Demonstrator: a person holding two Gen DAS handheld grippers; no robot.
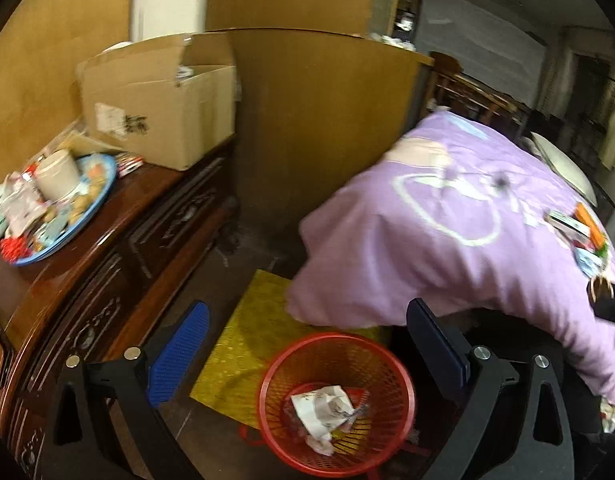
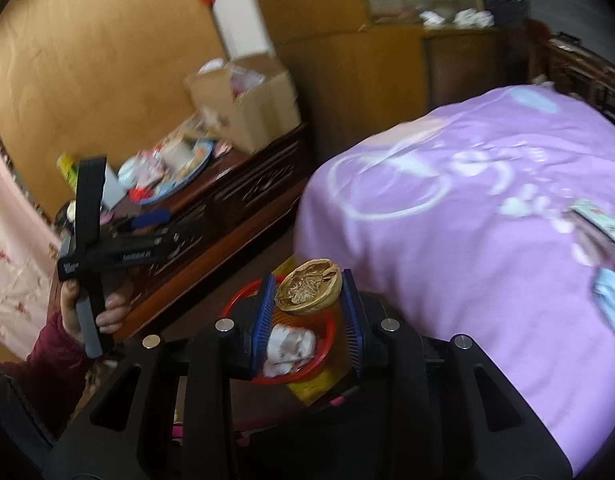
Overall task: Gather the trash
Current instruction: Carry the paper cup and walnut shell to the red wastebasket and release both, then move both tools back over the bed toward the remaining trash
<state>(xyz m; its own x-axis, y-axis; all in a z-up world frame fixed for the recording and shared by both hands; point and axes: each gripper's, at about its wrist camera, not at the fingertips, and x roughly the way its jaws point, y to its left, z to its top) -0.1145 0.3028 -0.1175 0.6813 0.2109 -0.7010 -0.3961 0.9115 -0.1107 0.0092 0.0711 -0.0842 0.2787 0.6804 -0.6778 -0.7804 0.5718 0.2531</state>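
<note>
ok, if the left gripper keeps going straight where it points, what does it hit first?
Most likely the red basket on the floor. The left gripper, jaws wide open and empty, points down at it, and the crumpled paper inside lies in the same line. Nothing shows in between, though depth is hard to judge.

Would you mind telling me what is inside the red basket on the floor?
The red basket holds crumpled white paper and some smaller scraps beside it. Whatever lies beneath the paper is covered, so I cannot tell what else is in there.
</note>
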